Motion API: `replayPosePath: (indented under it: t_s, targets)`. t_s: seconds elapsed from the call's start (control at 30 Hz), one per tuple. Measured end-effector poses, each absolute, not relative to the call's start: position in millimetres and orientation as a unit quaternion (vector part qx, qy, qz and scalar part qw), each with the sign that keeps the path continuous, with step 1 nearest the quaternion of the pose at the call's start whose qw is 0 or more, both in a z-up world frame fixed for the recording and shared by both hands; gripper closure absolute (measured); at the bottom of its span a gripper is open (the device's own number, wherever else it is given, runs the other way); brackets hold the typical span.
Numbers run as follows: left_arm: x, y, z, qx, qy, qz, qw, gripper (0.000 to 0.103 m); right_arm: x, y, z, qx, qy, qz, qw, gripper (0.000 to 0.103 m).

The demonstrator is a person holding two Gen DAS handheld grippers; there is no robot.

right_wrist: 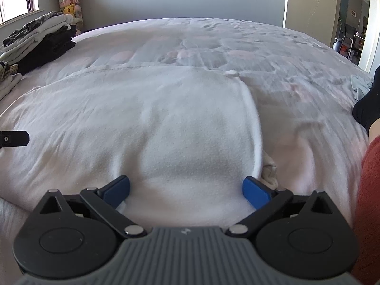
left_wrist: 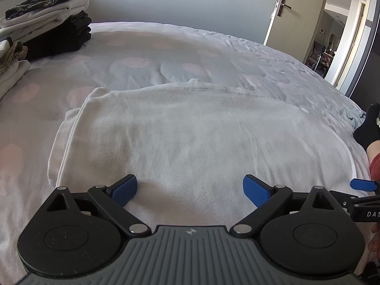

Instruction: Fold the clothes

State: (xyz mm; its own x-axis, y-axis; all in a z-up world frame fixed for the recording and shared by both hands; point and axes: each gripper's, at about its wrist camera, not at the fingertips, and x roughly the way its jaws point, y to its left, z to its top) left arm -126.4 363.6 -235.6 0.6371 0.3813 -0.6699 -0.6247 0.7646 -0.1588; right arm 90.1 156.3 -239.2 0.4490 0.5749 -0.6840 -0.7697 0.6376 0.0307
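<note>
The white fleece garment point(left_wrist: 190, 133) lies flat on the bed point(left_wrist: 166, 54), seemingly already folded once, its edges doubled at the left side; further folds likely remain; a stack of folded clothes point(left_wrist: 47, 23) waits far left. Left gripper point(left_wrist: 190, 191) and right gripper point(right_wrist: 186, 191) rest at its near edge, jaws spread, gripping nothing.

Black-framed hand-held gripper point(left_wrist: 190, 190) with blue finger pads point(left_wrist: 124, 190), silver rivets, ribbed grey body.
</note>
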Motion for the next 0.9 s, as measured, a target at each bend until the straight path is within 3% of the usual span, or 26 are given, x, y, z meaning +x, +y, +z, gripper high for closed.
replayPosePath:
  t_s: [0.2, 0.53, 0.67, 0.8, 0.9]
  targets:
    - [-126, 366, -220, -0.165, 0.302, 0.283, 0.895, 0.000, 94, 144, -212, -0.090, 0.299, 0.420, 0.852, 0.002]
    - [-112, 409, -194, -0.134, 0.297, 0.289, 0.900, 0.000, 179, 145, -187, -0.007, 0.319, 0.398, 0.860, 0.005]
    - [-111, 434, -204, -0.124, 0.300, 0.310, 0.894, 0.000, 210, 151, -189, 0.010, 0.335, 0.394, 0.856, 0.026]
    - [-117, 447, -219, -0.138, 0.301, 0.322, 0.887, 0.000, 234, 155, -208, 0.037, 0.365, 0.390, 0.845, 0.040]
    - [-117, 453, -222, -0.141, 0.301, 0.332, 0.883, 0.000, 245, 155, -221, 0.060, 0.383, 0.384, 0.838, 0.045]
